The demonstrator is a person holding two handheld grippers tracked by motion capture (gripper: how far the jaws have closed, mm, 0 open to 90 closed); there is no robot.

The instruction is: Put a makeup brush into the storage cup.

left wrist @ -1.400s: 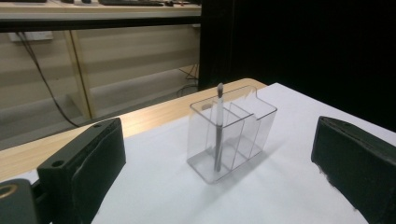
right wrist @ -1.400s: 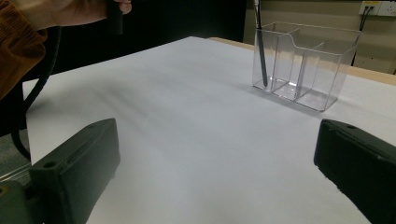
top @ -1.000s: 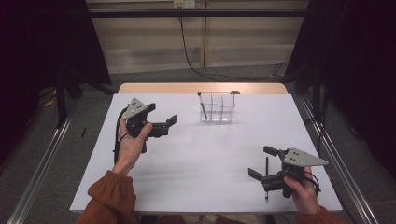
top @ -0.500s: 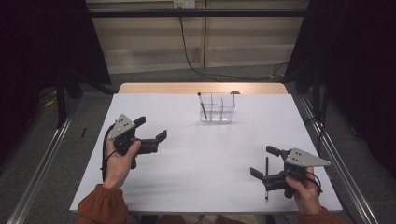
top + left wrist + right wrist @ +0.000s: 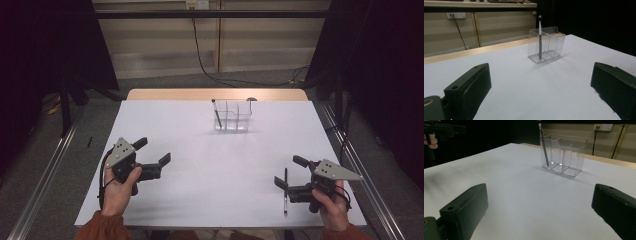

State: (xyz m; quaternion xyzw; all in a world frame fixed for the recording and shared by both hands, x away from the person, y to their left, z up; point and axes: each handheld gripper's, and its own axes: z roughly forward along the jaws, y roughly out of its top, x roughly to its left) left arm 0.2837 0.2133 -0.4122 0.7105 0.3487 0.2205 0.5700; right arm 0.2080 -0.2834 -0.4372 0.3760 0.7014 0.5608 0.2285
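Note:
A clear three-compartment organizer (image 5: pixel 232 116) stands at the back middle of the white table (image 5: pixel 210 165), with a dark pen (image 5: pixel 216 114) leaning upright in its left compartment. A second dark pen (image 5: pixel 285 192) lies flat near the front right edge. My right gripper (image 5: pixel 289 172) hovers open just over that pen's far end, jaws wide and nothing between them. My left gripper (image 5: pixel 153 151) is open and holds nothing at the front left. In the left gripper view the organizer (image 5: pixel 546 45) and its pen (image 5: pixel 539 37) stand ahead of my open left gripper (image 5: pixel 539 97). The right gripper view shows the organizer (image 5: pixel 564 155) ahead.
A wooden strip (image 5: pixel 215 94) runs along the table's far edge. Metal rails (image 5: pixel 45 180) flank both sides of the table. A black cable (image 5: pixel 200 50) hangs down the back wall. The other hand's gripper (image 5: pixel 439 130) appears at the top left of the right gripper view.
My left gripper has drawn back from near the organizer toward the front left of the table, staying open. The right gripper has hardly moved.

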